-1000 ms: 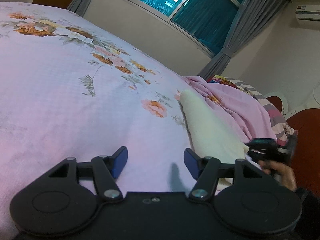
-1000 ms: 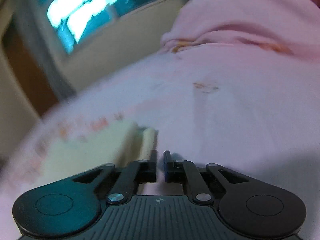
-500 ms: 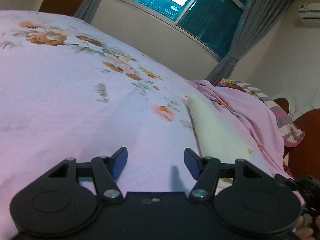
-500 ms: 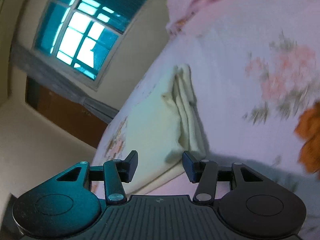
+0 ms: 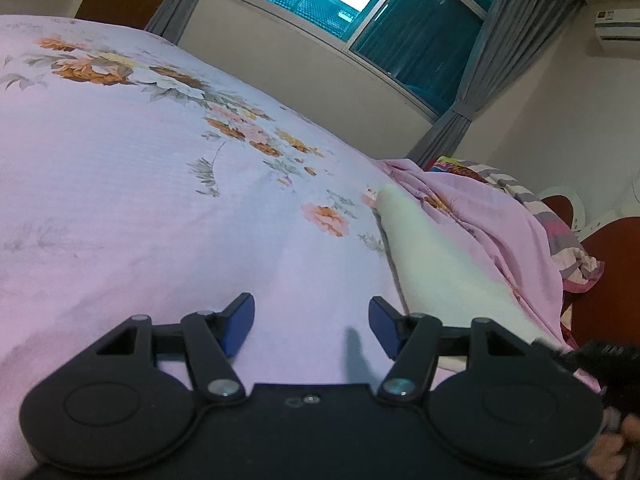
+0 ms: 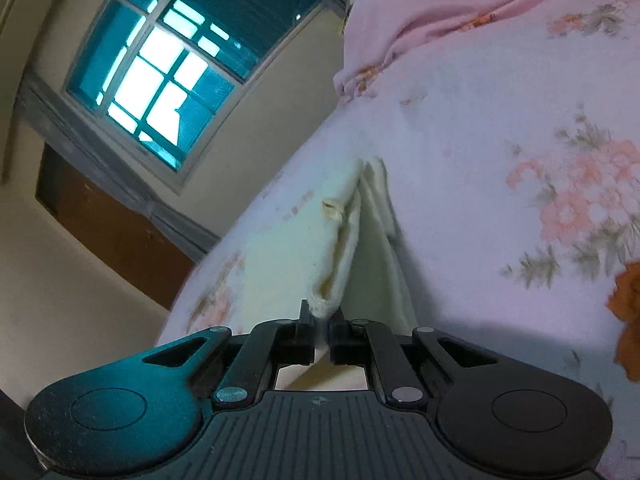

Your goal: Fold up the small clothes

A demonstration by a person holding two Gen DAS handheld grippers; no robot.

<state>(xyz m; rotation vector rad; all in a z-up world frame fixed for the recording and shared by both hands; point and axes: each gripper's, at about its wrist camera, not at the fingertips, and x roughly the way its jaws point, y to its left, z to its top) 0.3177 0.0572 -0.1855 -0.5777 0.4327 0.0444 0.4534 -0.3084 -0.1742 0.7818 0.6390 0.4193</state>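
Flanking cream garment (image 5: 436, 256): crumpled pink blanket (image 5: 500, 224)

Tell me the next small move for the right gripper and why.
Probably lift the pinched edge slightly and carry it across. The right gripper is shut on the cream garment, which lies half folded on the floral bedsheet, while the left gripper is open and apart.
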